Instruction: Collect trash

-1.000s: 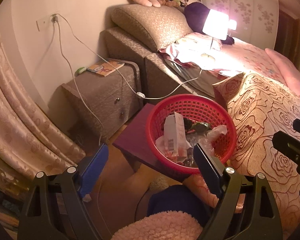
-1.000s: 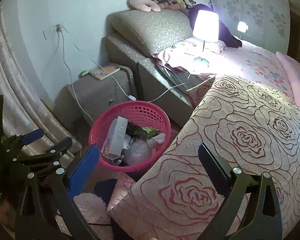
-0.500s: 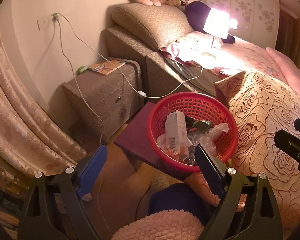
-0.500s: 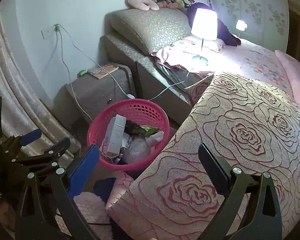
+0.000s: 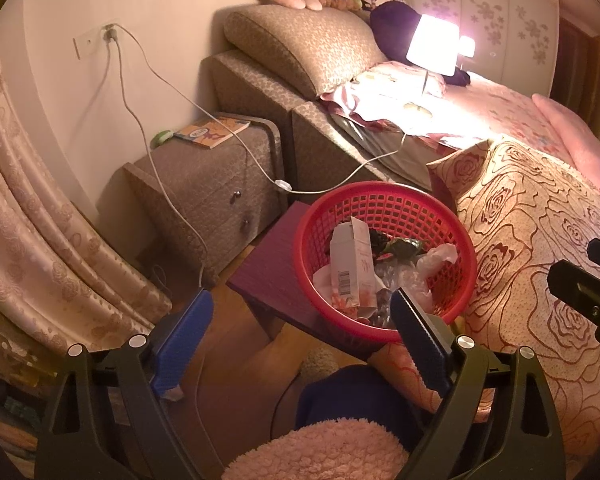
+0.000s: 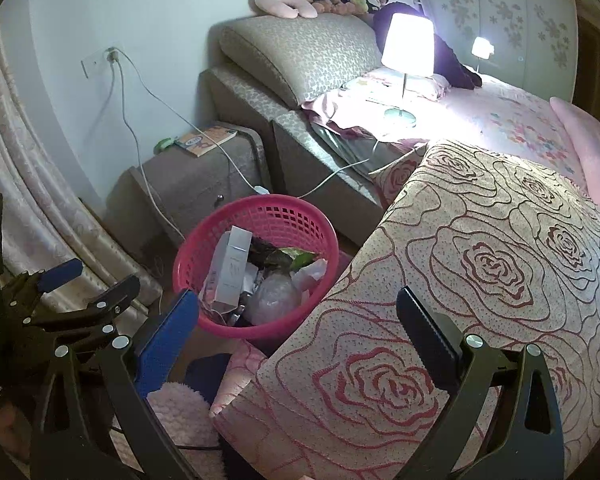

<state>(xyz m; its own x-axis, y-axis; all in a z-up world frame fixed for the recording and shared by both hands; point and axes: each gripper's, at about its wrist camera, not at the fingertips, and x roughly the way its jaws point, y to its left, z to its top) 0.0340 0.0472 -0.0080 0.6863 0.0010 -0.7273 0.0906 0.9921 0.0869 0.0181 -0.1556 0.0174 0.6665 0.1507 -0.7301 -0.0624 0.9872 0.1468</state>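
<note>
Basket [image 5: 384, 204] bottom hidden behind left claw [image 5: 300, 332].

We find the red basket [image 5: 384, 216] open from above, hemmed by the rose-patterned quilt [image 6: 480, 280] on its right and the nightstand [image 5: 204, 184] behind, a white cable [image 5: 332, 184] draped just past its rim.
</note>
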